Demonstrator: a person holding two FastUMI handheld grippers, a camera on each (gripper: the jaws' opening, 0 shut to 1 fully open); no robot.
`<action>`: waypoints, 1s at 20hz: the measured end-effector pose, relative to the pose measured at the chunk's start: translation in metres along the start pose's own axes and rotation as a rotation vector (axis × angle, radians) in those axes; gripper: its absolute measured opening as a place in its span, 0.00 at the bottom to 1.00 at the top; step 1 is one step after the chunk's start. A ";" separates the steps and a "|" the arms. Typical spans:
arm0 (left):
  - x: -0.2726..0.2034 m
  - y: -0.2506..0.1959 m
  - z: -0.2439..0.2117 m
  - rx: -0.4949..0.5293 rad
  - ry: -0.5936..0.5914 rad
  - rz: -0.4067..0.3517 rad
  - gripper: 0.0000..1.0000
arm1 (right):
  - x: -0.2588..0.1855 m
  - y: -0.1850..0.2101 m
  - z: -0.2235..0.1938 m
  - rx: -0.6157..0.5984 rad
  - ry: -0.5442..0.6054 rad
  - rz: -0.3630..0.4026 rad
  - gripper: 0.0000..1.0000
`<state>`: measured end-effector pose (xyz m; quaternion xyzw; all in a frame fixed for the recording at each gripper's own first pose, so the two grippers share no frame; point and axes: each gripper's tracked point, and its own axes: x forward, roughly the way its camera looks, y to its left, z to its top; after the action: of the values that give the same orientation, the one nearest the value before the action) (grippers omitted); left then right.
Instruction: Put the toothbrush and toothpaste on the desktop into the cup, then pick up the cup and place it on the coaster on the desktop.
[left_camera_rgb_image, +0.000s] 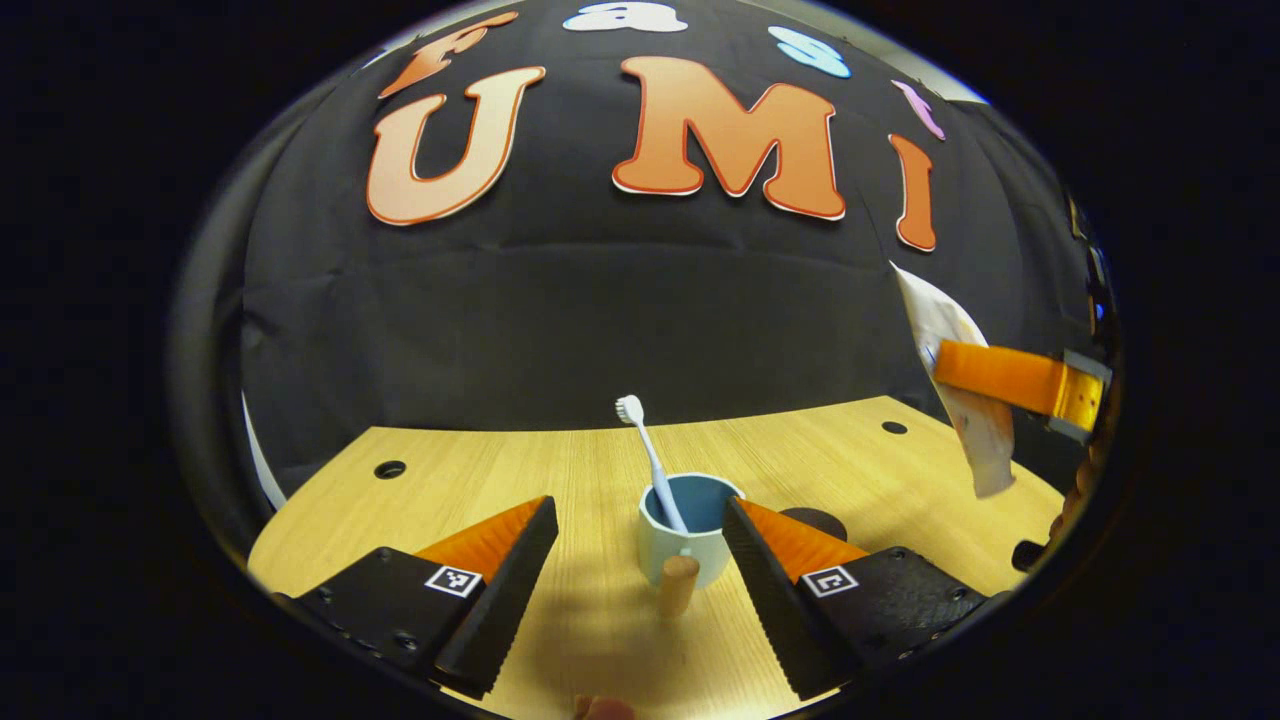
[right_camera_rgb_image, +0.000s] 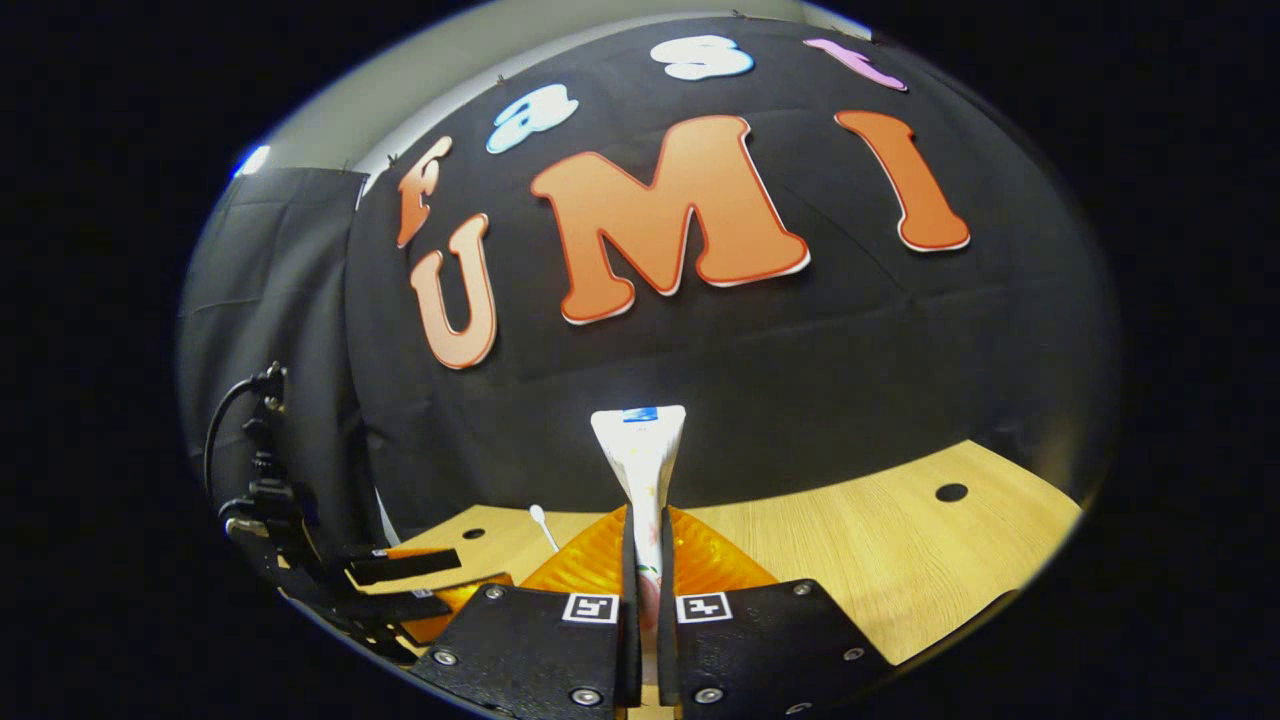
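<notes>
In the left gripper view, the left gripper (left_camera_rgb_image: 640, 575) hangs low over the light wooden table (left_camera_rgb_image: 500, 480) with its fingers (left_camera_rgb_image: 500, 600) spread wide, holding nothing. Between their tips stands the pale cup with a blue inside (left_camera_rgb_image: 688, 535), upright on the table and touching neither finger as far as the view shows. A white toothbrush (left_camera_rgb_image: 650, 460) leans in the cup, bristle head up and tilted to the left. A small round wooden peg-like piece (left_camera_rgb_image: 678, 583) sits just in front of the cup on the near side; what it is cannot be told. Just right of the cup and a little farther back, a dark round coaster (left_camera_rgb_image: 815, 520) lies flat, partly hidden by the right-hand finger.

At the far right of that view, the right gripper (left_camera_rgb_image: 1020, 385) is raised well above the table, reaching in sideways, with the white, flattened toothpaste tube (left_camera_rgb_image: 960, 400) gripped in it, one end hanging down.

In the right gripper view, the right gripper's fingers (right_camera_rgb_image: 600, 580) are closed almost together, both pressing the tube (right_camera_rgb_image: 640, 470), which stands upright between them with its broad crimped end at the top. The gripper is held level, facing the booth wall. At lower left in this view the left gripper (right_camera_rgb_image: 400, 585) shows beside black cables, and the toothbrush head (right_camera_rgb_image: 540, 520) pokes up just beyond it.
</notes>
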<state>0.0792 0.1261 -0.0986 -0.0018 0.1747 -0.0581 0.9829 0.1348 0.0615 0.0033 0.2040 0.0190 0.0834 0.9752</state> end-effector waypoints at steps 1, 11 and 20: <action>-0.006 0.001 -0.002 0.016 -0.005 -0.003 1.00 | 0.004 0.006 0.005 -0.007 -0.030 0.013 0.07; -0.033 0.027 -0.022 -0.018 -0.006 -0.002 1.00 | 0.066 0.053 0.004 0.040 -0.120 0.115 0.08; -0.036 0.072 -0.065 -0.072 0.065 0.063 1.00 | 0.121 0.063 -0.045 0.088 -0.094 0.107 0.08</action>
<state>0.0314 0.2026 -0.1491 -0.0299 0.2085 -0.0208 0.9773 0.2408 0.1569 -0.0130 0.2513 -0.0341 0.1246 0.9593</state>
